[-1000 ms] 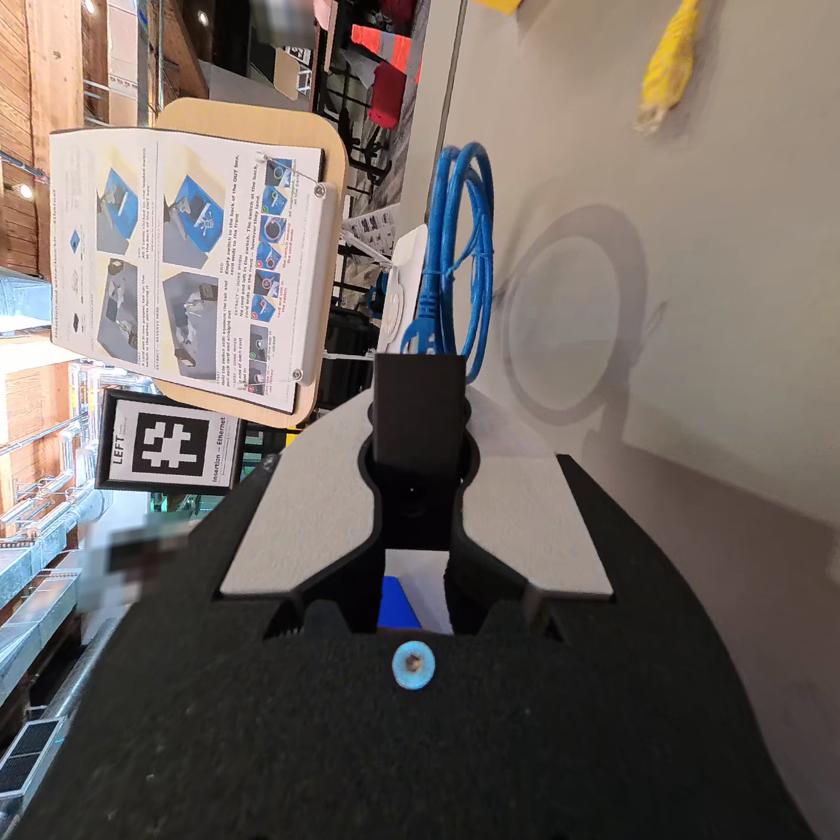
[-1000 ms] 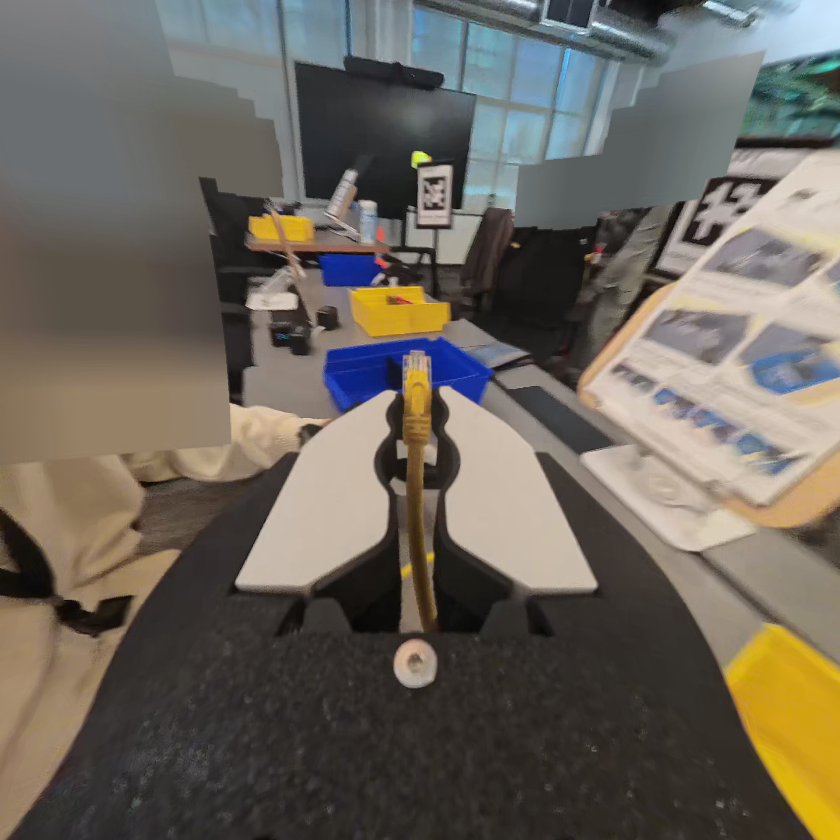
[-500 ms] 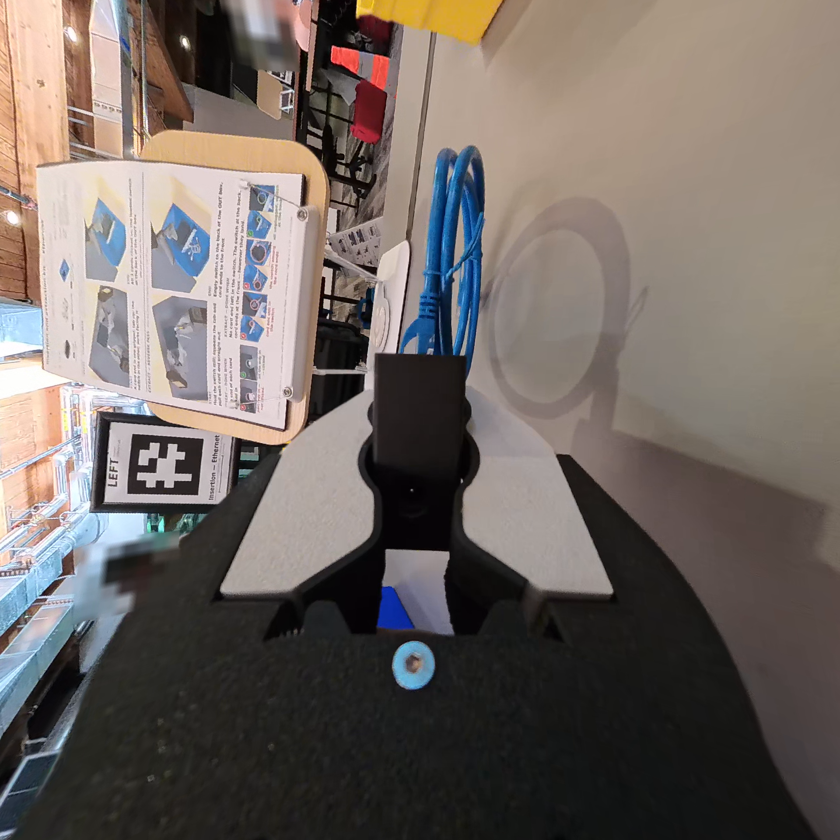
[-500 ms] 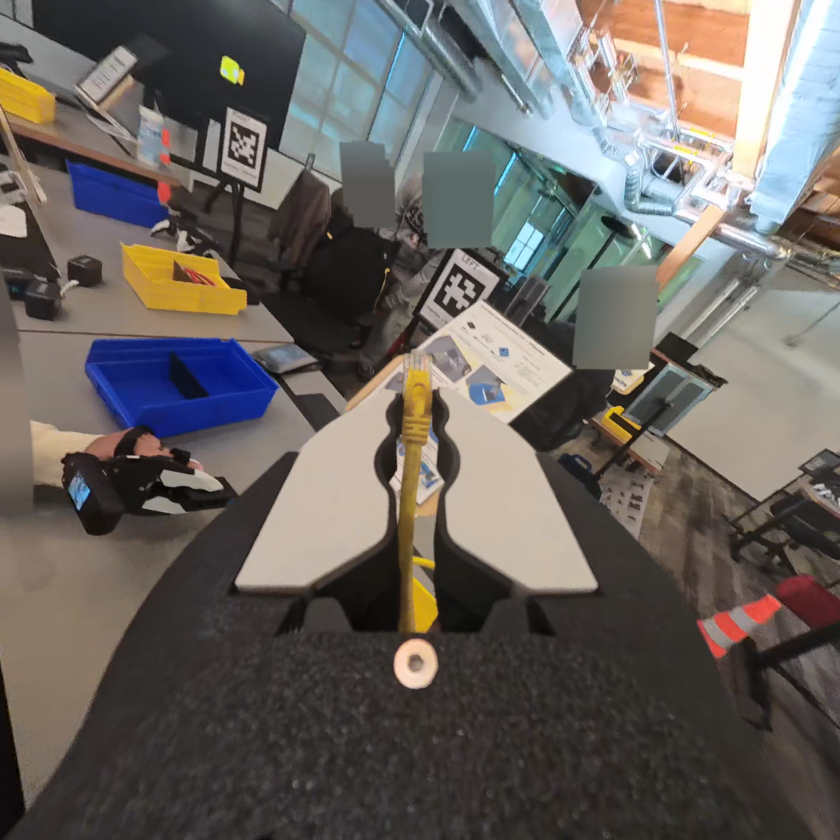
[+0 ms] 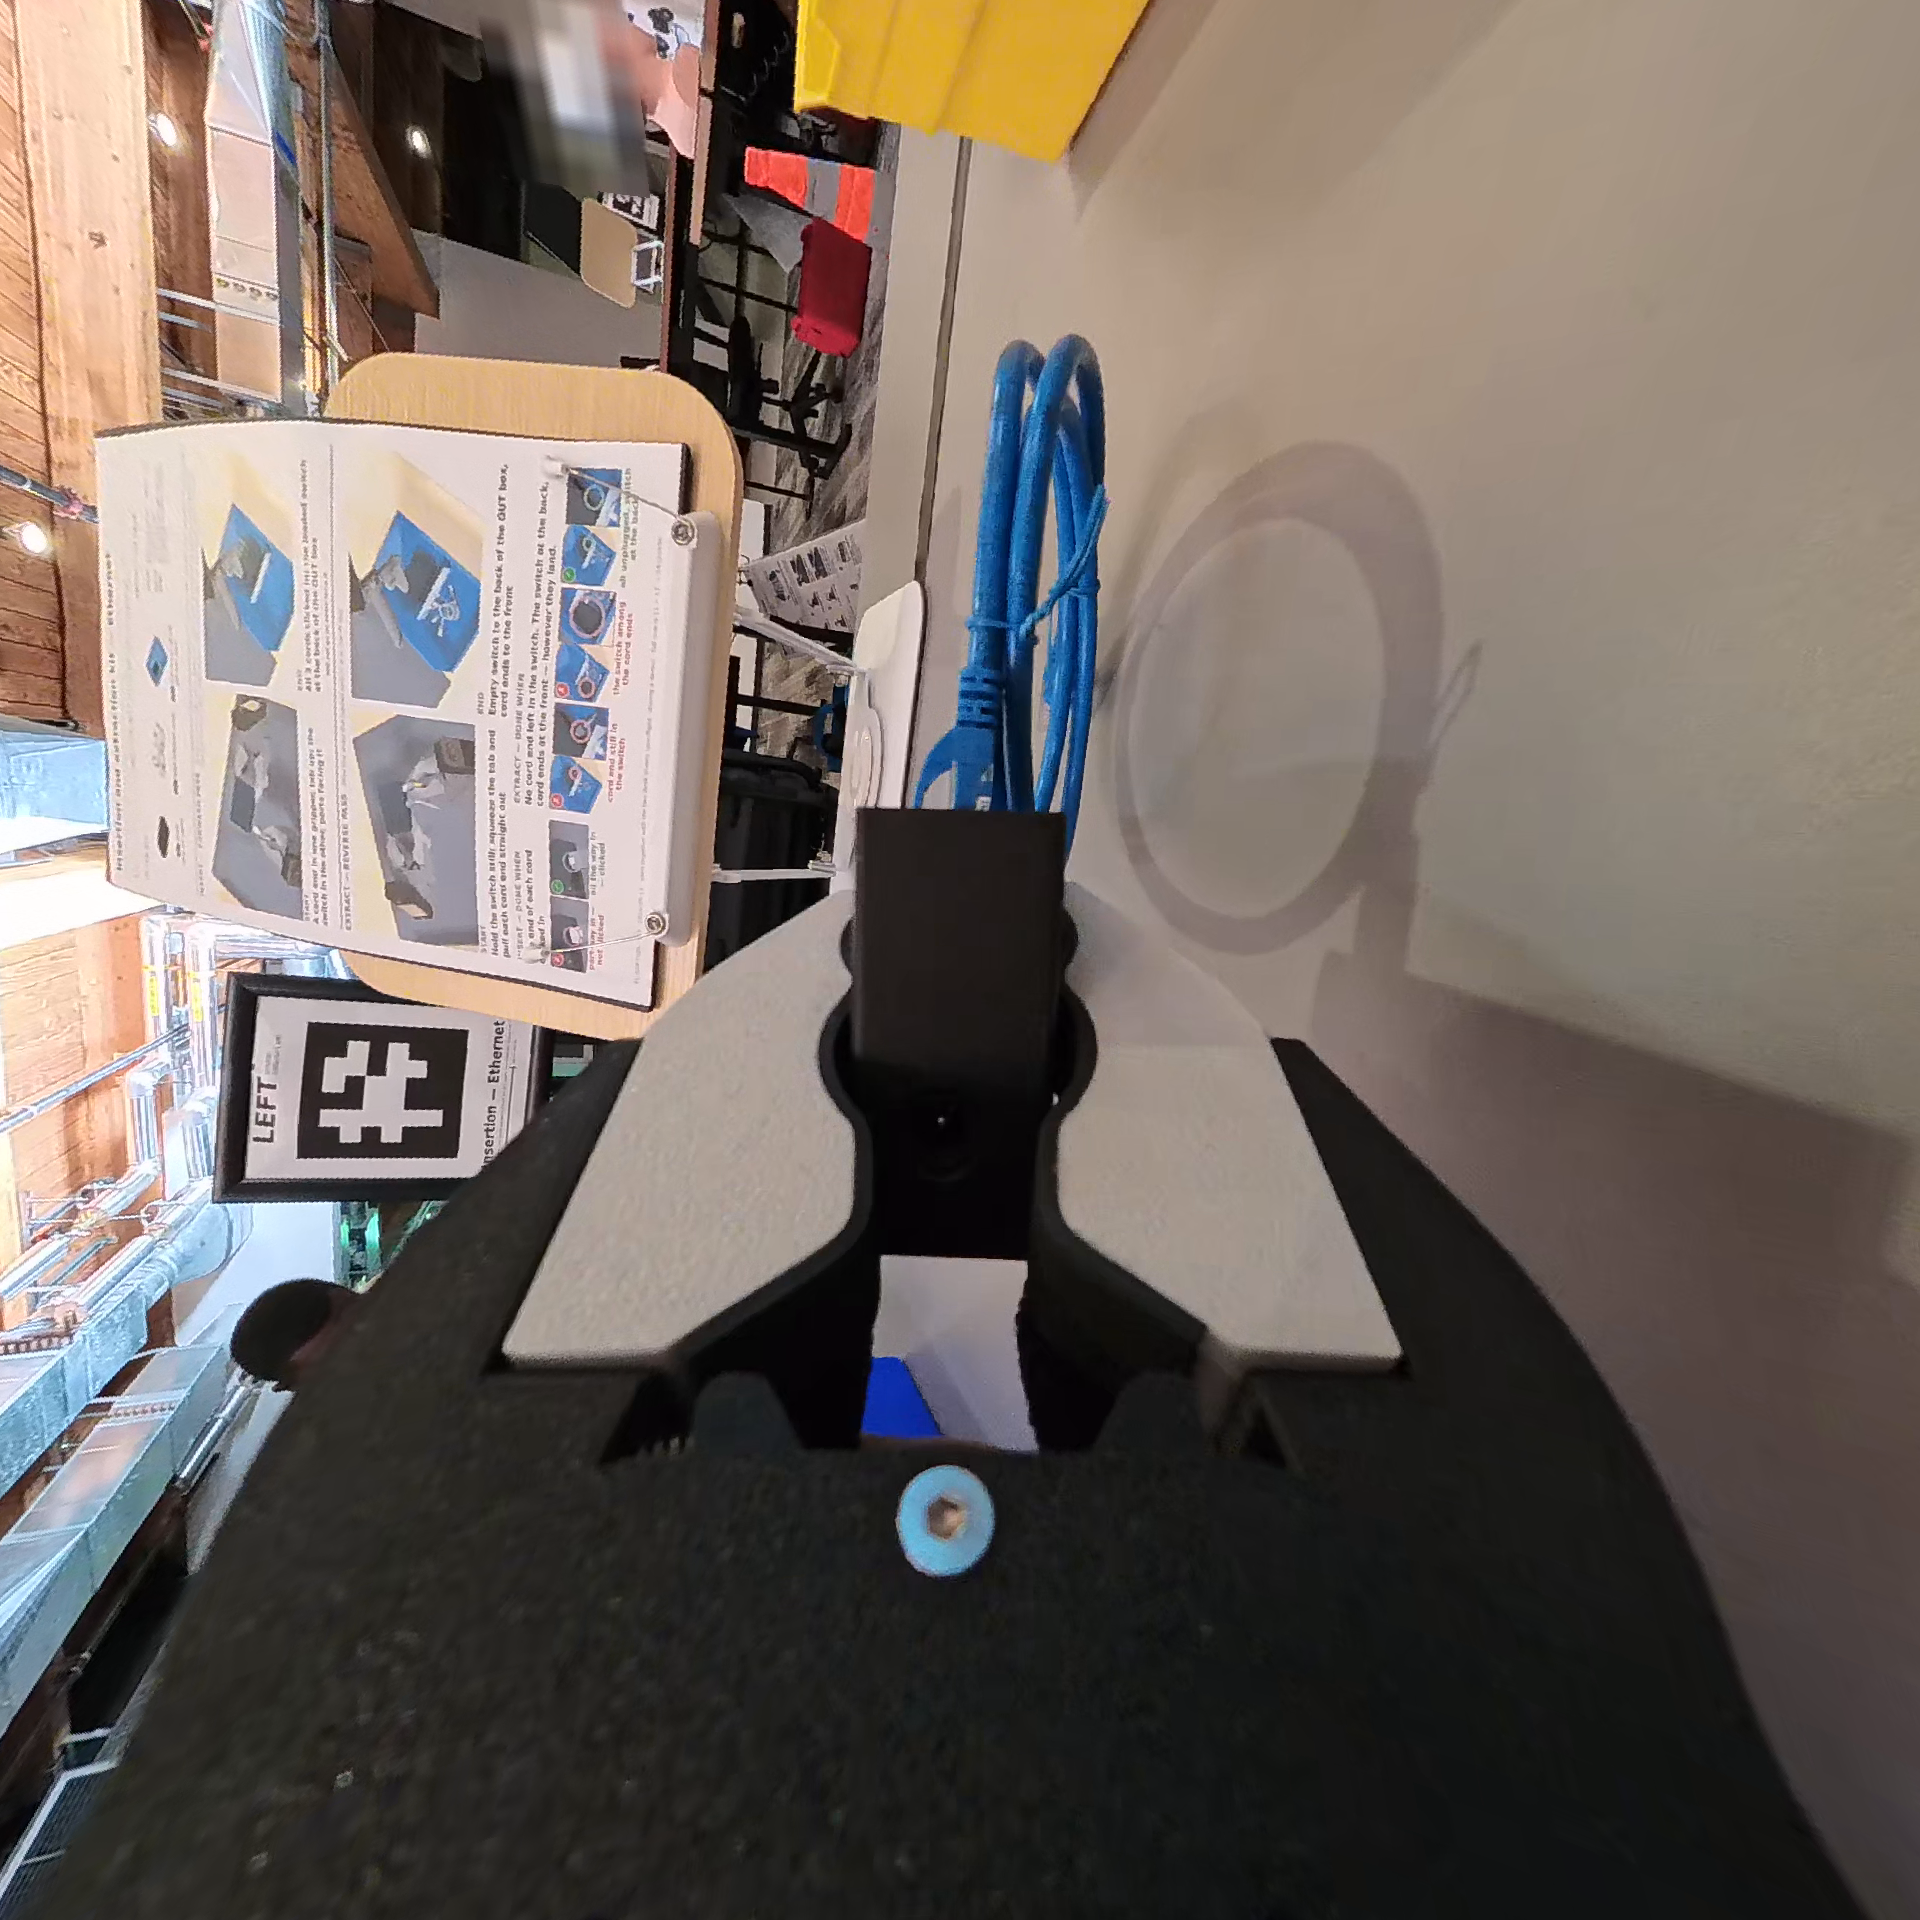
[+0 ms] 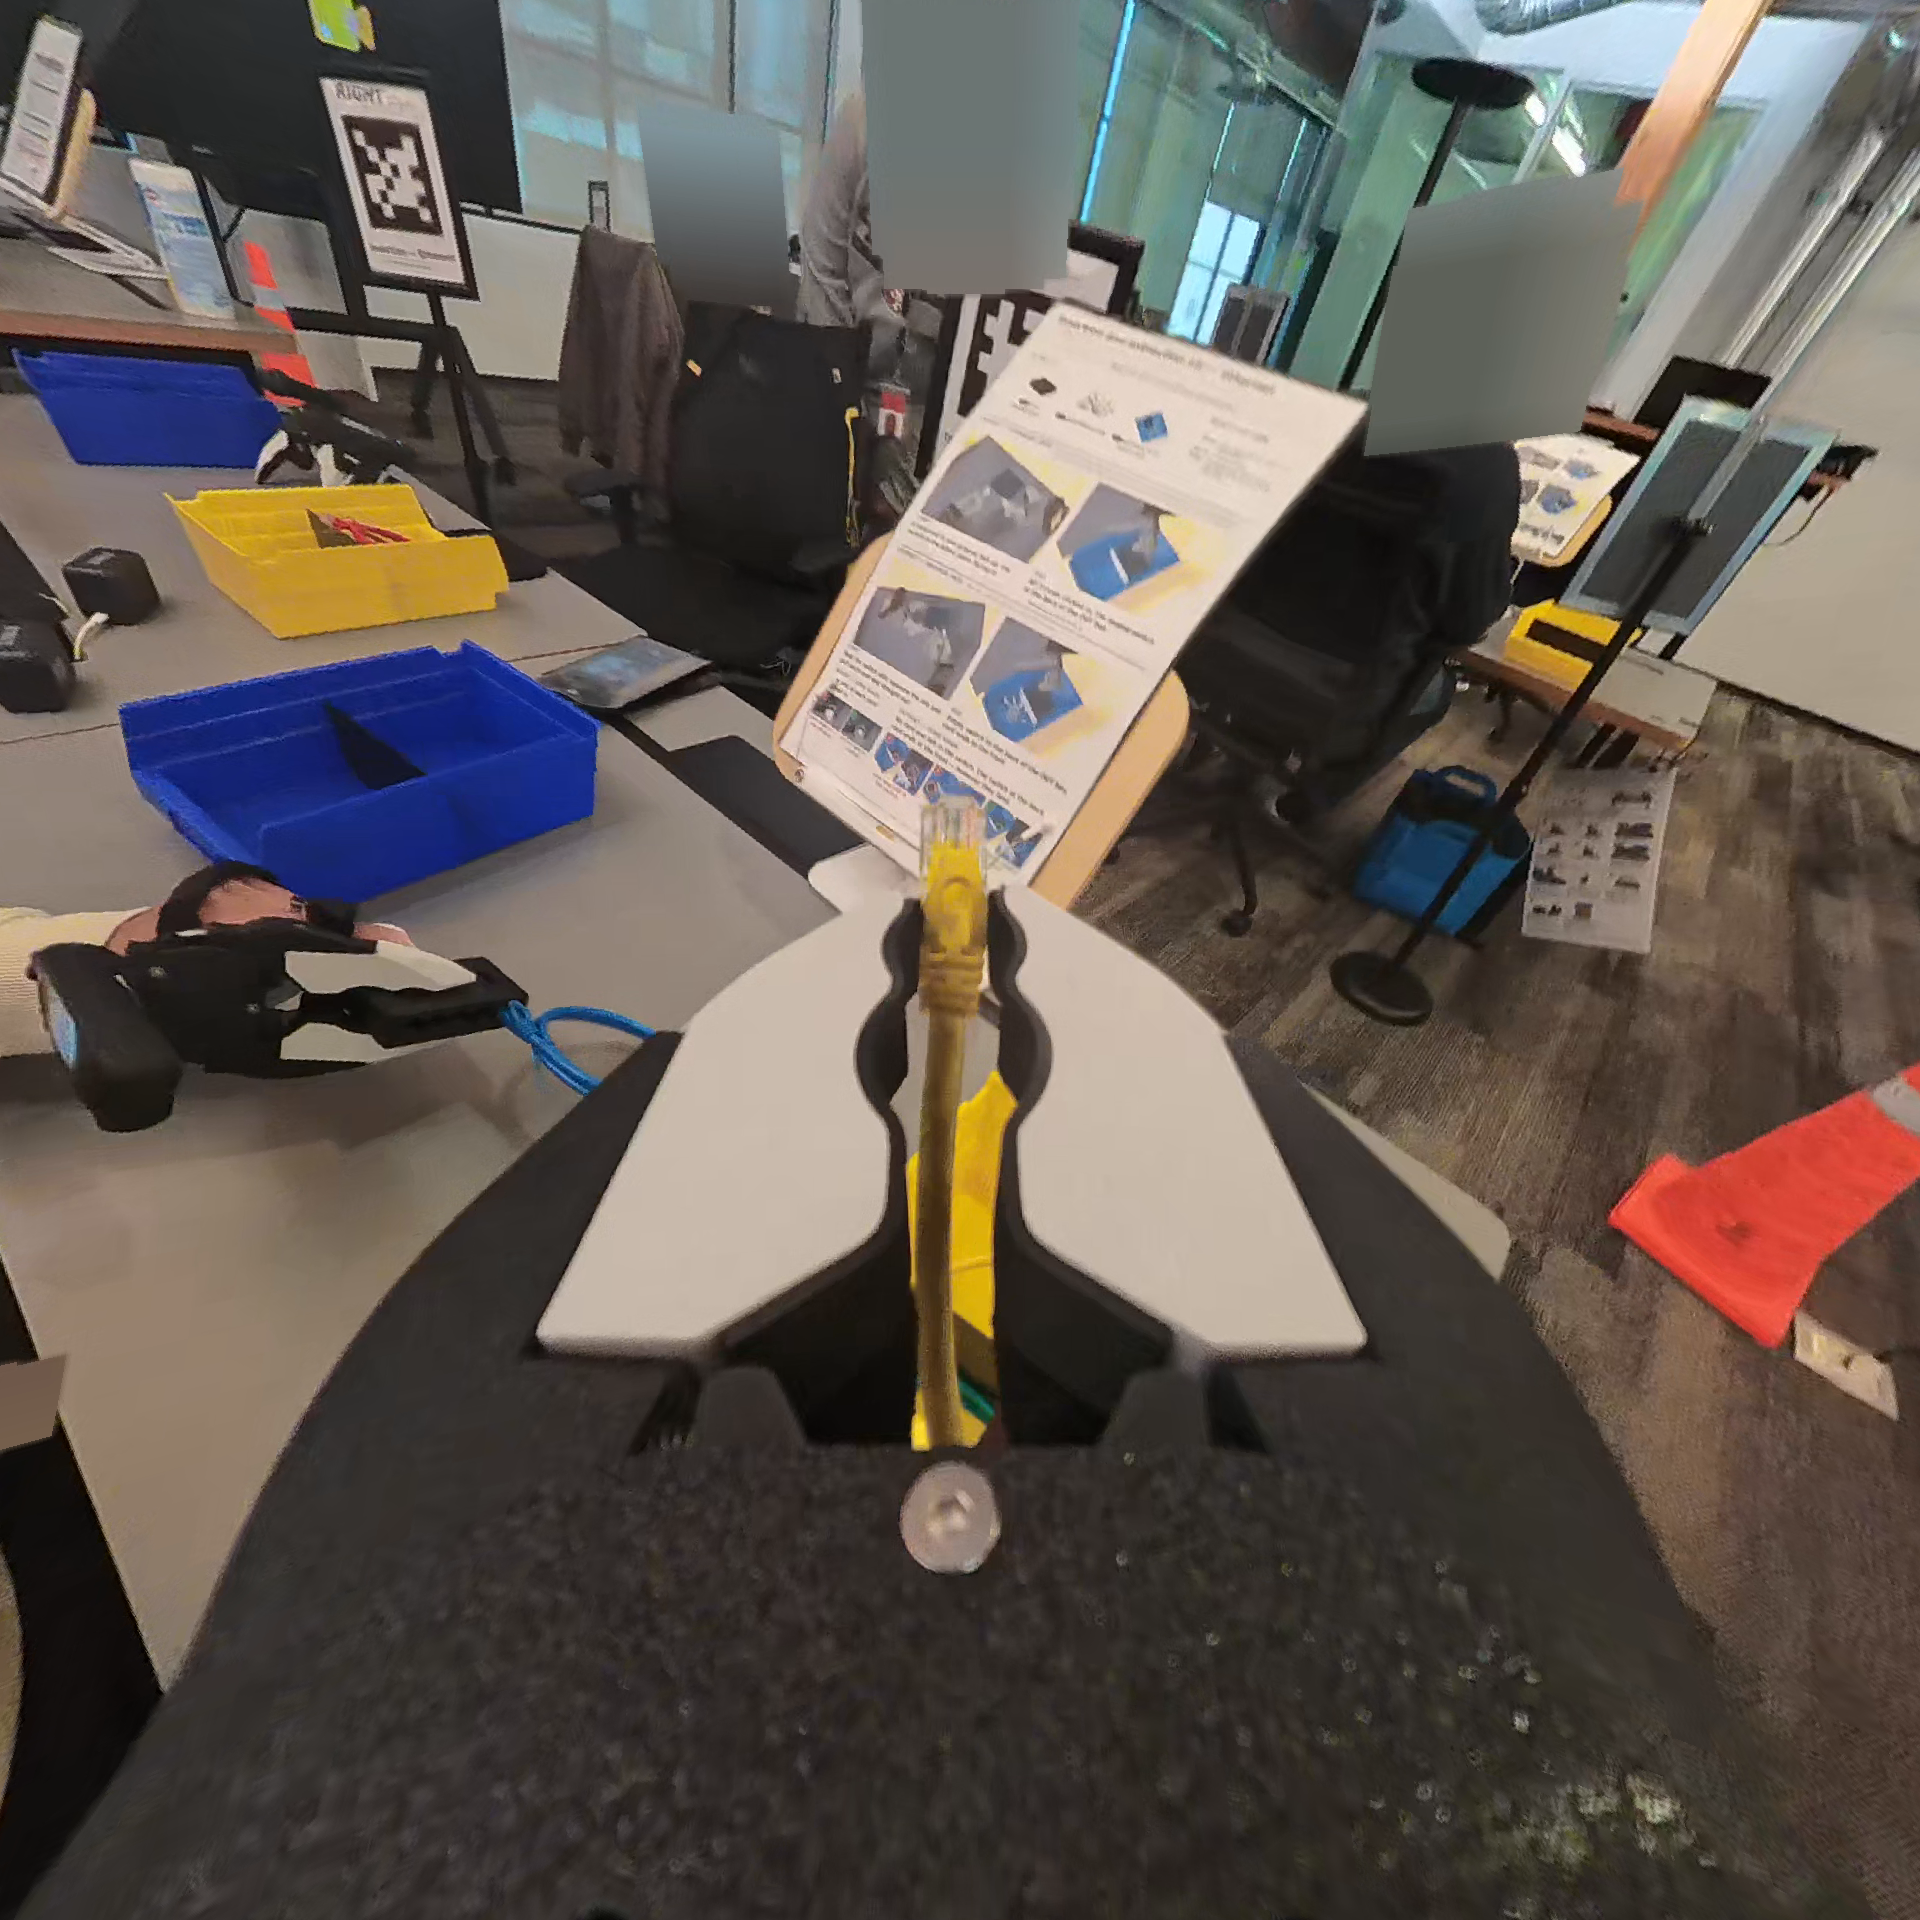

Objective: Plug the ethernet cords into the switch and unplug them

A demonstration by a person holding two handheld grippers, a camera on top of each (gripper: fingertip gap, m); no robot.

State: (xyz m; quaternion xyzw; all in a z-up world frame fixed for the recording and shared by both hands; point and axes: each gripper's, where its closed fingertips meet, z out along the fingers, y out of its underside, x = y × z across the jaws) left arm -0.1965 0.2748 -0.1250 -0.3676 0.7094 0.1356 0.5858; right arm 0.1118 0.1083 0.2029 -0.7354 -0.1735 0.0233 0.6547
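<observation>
My left gripper (image 5: 958, 997) is shut on the black switch (image 5: 961, 894), held edge-on between the fingers. A coiled blue ethernet cord (image 5: 1044, 582) lies on the grey table (image 5: 1558, 520) just past the switch, its plug end at the switch; I cannot tell if it is seated. My right gripper (image 6: 951, 935) is shut on a yellow ethernet cord (image 6: 945, 1143), whose clear plug (image 6: 951, 836) sticks out past the fingertips, in the air. The right wrist view also shows the left gripper (image 6: 416, 997) far left, low over the table, with the blue cord (image 6: 561, 1039).
An instruction board on a stand (image 6: 1060, 623) is at the table's far edge; it also shows in the left wrist view (image 5: 416, 686). A blue bin (image 6: 353, 769) and a yellow bin (image 6: 332, 561) sit behind. Another yellow bin (image 5: 956, 62) lies beyond the cord. Chairs and an orange cone (image 6: 1787, 1216) are on the floor.
My right gripper has swung round with the yellow cord, so the board and the left gripper now sit in its view. The yellow plug has left the left view; a yellow bin came in.
</observation>
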